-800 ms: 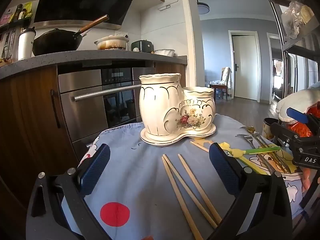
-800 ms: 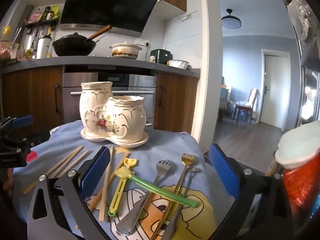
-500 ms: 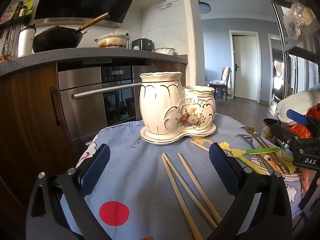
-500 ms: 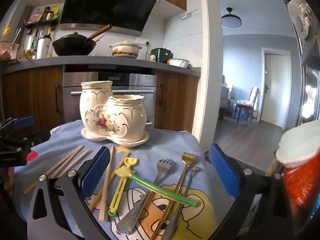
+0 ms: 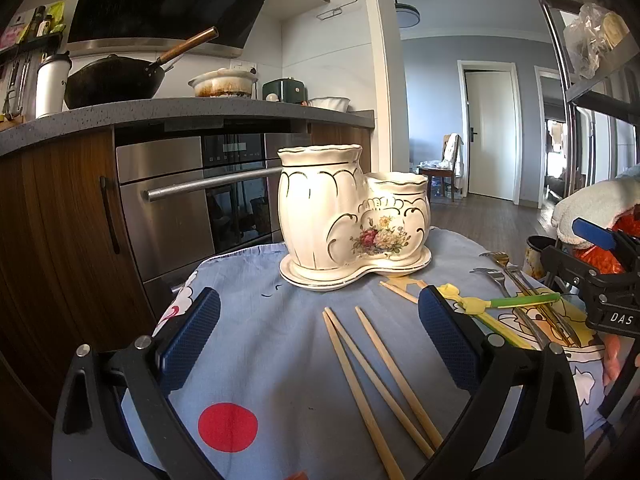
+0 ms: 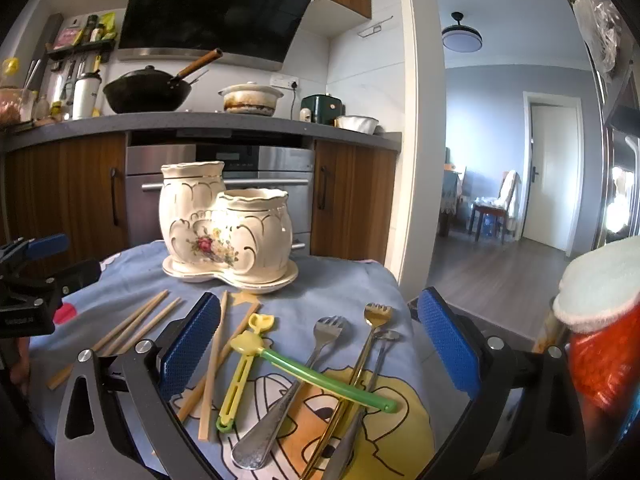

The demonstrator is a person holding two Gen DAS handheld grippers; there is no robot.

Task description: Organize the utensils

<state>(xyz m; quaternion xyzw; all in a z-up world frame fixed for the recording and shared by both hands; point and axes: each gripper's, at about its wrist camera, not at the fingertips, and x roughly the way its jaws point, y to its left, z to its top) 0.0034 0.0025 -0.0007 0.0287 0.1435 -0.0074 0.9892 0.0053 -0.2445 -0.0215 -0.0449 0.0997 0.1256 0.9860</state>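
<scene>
1. Between the wide-spread jaws of the left gripper [image 5: 319, 334], three wooden chopsticks [image 5: 374, 376] lie loose on the blue cloth [image 5: 256, 344], in front of the ceramic holder [image 5: 344, 216]; the jaws grip nothing.
2. Between the equally wide, empty jaws of the right gripper [image 6: 319, 336], a mixed spread lies in front of the ceramic holder [image 6: 228, 228]: a yellow spoon [image 6: 244, 368], a green-handled spoon [image 6: 320, 374] laid across it, a silver fork [image 6: 288, 392], a gold fork [image 6: 362, 360] and a smaller dark fork [image 6: 380, 356].
3. Two more chopsticks [image 6: 214, 364] rest just left of the yellow spoon, partly behind the right gripper's left pad, and the group of three chopsticks [image 6: 128, 328] lies farther left of the holder's front.
4. Cream with gold trim and a painted flower spray, the holder stands upright on its own saucer base at the far side of the cloth, a tall compartment joined to a shorter one; nothing shows above either rim.
5. Behind the holder, a steel oven [image 5: 192, 200] sits under a grey counter [image 5: 180, 112] that carries a black wok [image 5: 116, 84] and a stained white pot [image 5: 224, 84].
6. Right of the holder, an open doorway [image 6: 556, 176] shows a chair [image 6: 496, 208] on a wood floor.
</scene>
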